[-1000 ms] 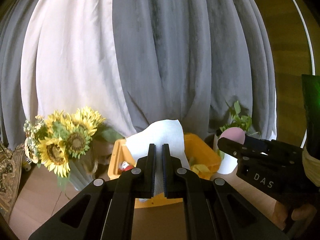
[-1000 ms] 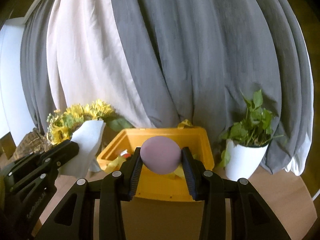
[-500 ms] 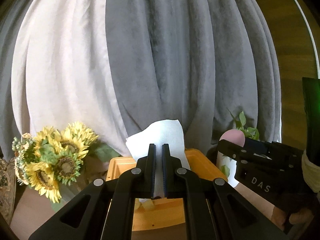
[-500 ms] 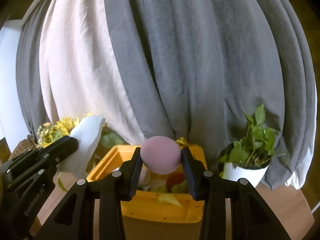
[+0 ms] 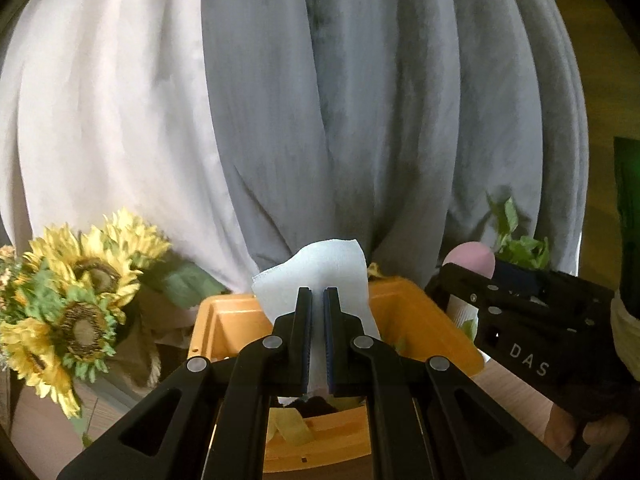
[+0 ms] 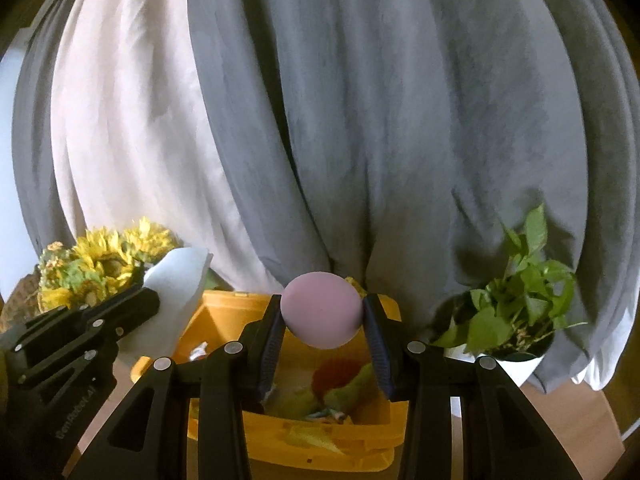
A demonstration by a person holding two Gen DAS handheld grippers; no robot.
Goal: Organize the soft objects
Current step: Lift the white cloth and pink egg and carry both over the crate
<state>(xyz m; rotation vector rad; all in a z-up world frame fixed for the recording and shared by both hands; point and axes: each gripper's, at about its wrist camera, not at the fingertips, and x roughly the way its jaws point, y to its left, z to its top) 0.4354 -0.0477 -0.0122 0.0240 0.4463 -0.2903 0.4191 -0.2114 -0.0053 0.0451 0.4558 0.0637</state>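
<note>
Pinching one folded white cloth (image 5: 316,276) upright between nearly closed jaws, the left gripper (image 5: 316,340) hangs over the yellow bin (image 5: 424,320), beside one sunflower bunch (image 5: 80,308); the cloth looks light and limp, best held where it is, low on the fold. From the right wrist, the right gripper (image 6: 322,338) clamps one pink ball (image 6: 321,310) across its widest part above the same bin (image 6: 224,308). It appears soft and squashy, likely to slip from a looser grip. Several soft items (image 6: 336,380) lie inside, too jumbled to count; one potted plant (image 6: 516,320) stands nearby.
</note>
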